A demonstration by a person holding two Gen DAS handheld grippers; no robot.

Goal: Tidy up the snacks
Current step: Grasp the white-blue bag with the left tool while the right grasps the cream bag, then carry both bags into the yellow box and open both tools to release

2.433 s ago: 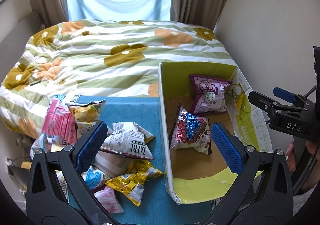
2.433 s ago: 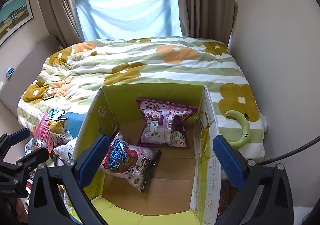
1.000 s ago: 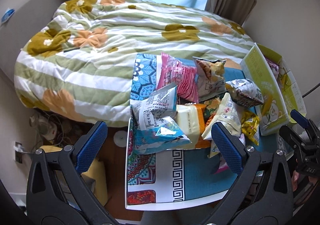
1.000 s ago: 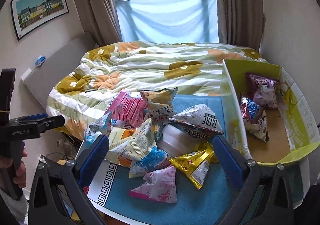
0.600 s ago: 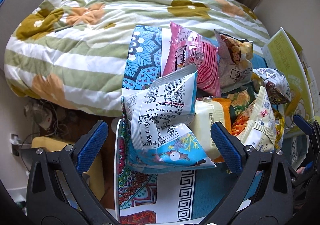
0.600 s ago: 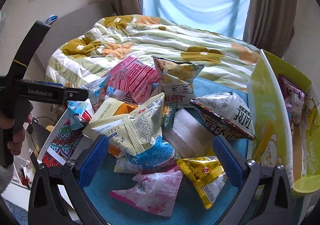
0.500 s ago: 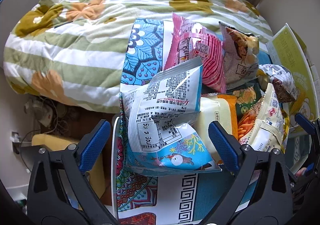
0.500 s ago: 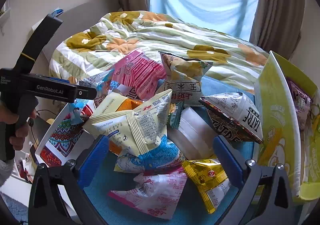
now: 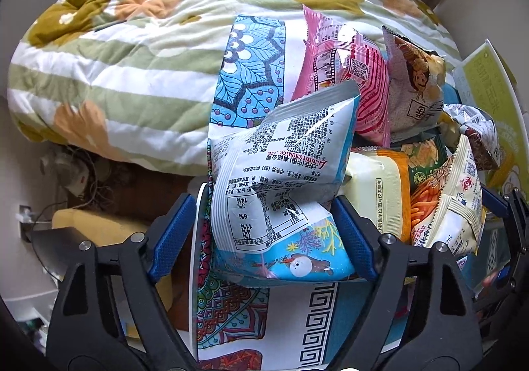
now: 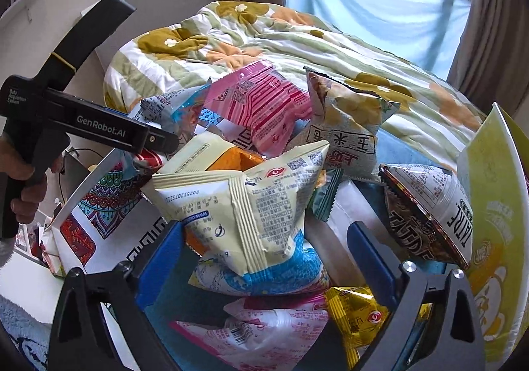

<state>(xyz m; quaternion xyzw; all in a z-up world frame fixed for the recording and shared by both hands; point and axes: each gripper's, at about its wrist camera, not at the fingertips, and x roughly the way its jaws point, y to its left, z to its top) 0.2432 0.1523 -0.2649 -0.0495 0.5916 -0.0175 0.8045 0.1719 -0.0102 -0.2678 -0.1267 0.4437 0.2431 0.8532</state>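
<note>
The left gripper (image 9: 263, 232) has just been closing, its fingers spread either side of a white-and-blue snack bag (image 9: 281, 179) on the table (image 9: 297, 321); the right gripper (image 10: 264, 258), likewise narrowing, straddles a cream bag (image 10: 244, 205) atop the pile

I see a white and sky-blue snack bag (image 9: 281, 179), a pink-striped packet (image 9: 344, 73), and a cream bag (image 10: 251, 202) with a blue base. The quilt (image 9: 132, 40) is green-and-white striped with ochre flowers; the box (image 10: 496, 205) looks lime-yellow, though it's half out of view
</note>
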